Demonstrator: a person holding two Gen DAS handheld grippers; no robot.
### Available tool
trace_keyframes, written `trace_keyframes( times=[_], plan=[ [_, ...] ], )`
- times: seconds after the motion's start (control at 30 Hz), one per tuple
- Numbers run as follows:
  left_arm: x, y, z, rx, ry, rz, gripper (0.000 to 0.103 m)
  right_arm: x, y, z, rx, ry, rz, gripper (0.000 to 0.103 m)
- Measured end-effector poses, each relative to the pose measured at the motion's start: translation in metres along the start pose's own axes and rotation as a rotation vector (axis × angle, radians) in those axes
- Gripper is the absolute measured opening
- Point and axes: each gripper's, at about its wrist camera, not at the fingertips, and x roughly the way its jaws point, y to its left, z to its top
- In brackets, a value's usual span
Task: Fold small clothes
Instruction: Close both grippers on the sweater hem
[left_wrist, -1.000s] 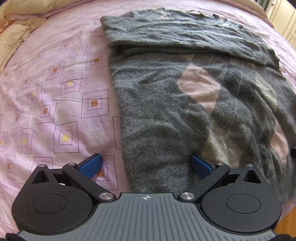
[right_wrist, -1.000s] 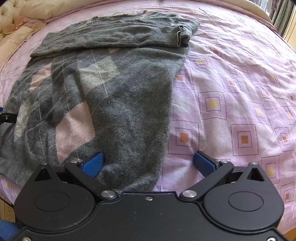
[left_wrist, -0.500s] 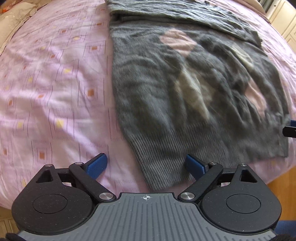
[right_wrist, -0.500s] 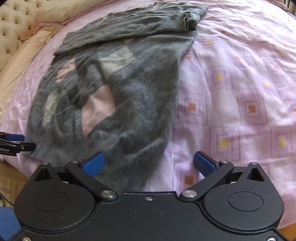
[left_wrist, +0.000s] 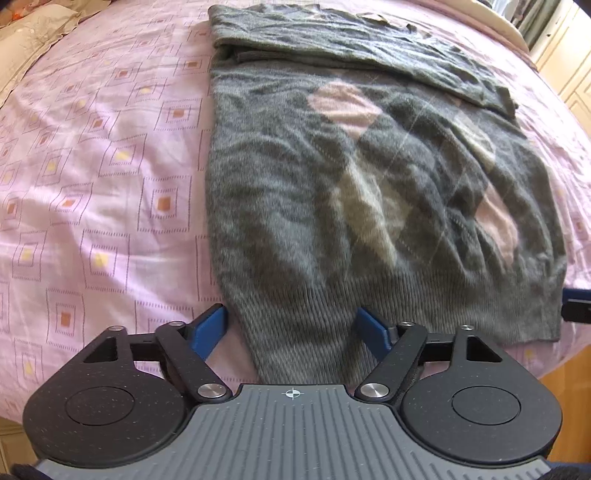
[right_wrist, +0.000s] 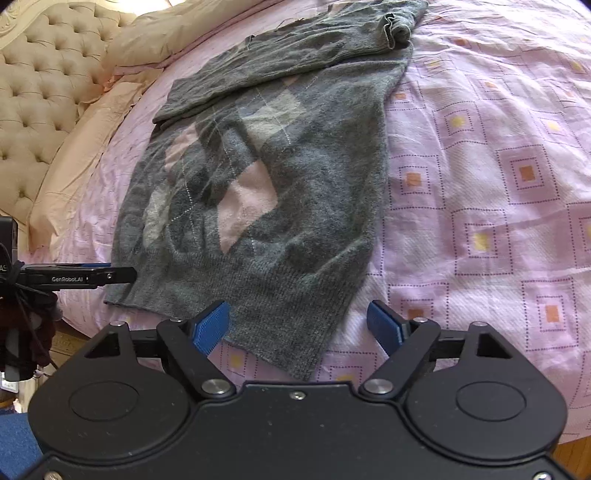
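Two spread grippers, left (left_wrist: 291, 330) and right (right_wrist: 297, 325), hover at six o'clock over the sweater (left_wrist: 369, 192) lying flat on the bed (left_wrist: 92, 166); soft, limp knit, so I'd pinch its ribbed hem corners.

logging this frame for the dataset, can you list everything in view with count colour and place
sweater: 1, grey with pink and beige diamonds, flat on the bed, sleeves folded across the top, hem nearest both grippers
bedspread: 1, pink with square print, under the sweater
pillows: count unclear, beige, at the head of the bed
headboard: 1, beige, tufted, behind the pillows
cabinet: 1, cream, beyond the bed's far corner in the left view
left gripper: 1, black with blue pads, open, at the hem's left corner
right gripper: 1, black with blue pads, open, at the hem's right corner
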Motion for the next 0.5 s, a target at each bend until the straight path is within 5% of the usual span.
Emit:
trace_keyframes(
  times=[0.2,0.27,0.4,0.5],
  plan=[
    [0.000,0.007,0.005,-0.026,-0.022,-0.012,0.063,0.012,0.002,0.009,0.020,-0.012,0.042,0.082],
    [-0.002,0.008,0.004,-0.034,-0.041,-0.003,0.048,0.015,0.002,0.012,0.038,-0.019,0.055,0.079],
    [-0.007,0.016,0.001,-0.074,-0.053,-0.030,0.039,0.015,-0.003,0.014,0.070,-0.010,0.060,0.056],
    [-0.009,0.015,-0.002,-0.050,-0.047,-0.054,0.038,0.014,-0.007,0.014,0.097,-0.007,0.063,0.055]
  ],
)
